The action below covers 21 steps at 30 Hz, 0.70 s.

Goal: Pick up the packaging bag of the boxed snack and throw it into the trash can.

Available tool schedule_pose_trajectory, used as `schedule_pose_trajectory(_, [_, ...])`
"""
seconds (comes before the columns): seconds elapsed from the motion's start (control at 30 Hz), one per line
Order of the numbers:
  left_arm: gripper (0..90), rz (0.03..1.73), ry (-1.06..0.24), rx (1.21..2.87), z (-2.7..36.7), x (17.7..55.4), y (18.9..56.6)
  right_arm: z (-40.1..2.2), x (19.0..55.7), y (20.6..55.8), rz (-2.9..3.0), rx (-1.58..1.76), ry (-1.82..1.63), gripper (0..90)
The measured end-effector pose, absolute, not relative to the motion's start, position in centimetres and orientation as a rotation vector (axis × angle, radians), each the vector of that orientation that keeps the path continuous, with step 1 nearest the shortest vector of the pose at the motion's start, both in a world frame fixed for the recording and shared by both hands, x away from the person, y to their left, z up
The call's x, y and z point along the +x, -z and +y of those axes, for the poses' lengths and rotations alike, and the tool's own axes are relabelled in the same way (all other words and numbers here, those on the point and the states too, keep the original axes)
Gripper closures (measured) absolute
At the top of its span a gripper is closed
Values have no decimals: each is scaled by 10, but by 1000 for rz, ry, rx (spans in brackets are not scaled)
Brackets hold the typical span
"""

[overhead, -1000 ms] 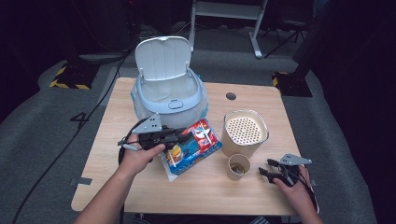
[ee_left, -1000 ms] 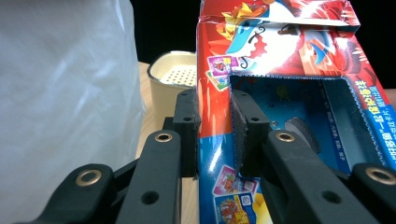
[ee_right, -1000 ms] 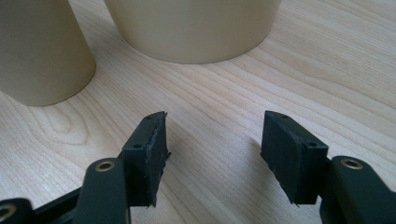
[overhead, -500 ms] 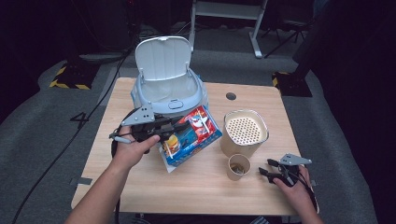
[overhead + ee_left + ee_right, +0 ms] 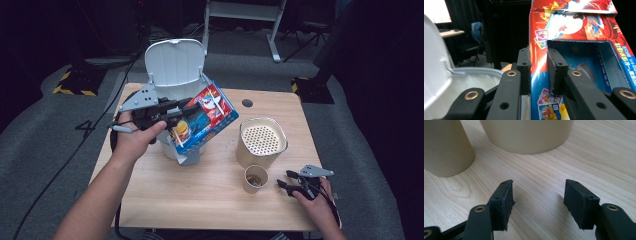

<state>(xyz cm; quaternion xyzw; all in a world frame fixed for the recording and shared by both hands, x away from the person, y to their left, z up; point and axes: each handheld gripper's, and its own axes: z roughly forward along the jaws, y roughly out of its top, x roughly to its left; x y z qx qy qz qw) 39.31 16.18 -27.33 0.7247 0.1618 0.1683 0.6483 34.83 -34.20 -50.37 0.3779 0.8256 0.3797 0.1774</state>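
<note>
High view: the left tongs (image 5: 187, 107) pinch the edge of a red and blue box (image 5: 202, 120), holding it tilted in the air over the white bin (image 5: 175, 67), whose lid stands open. Left gripper view has the black pads (image 5: 524, 67) pressed onto the box's cardboard wall. On the wooden tabletop (image 5: 200, 195), the right tongs (image 5: 286, 179) rest spread apart and hold nothing, near a small paper cup (image 5: 255, 178) and a larger tan container (image 5: 262, 142).

Probably a studio: dark backdrop (image 5: 60, 30).
</note>
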Motion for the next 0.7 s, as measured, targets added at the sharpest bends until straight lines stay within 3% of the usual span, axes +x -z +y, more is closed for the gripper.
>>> schedule_pose_trajectory(0.7, [748, 549, -554, 1478, 183, 426, 247, -342, 348, 504, 2333, 1071, -1070, 400])
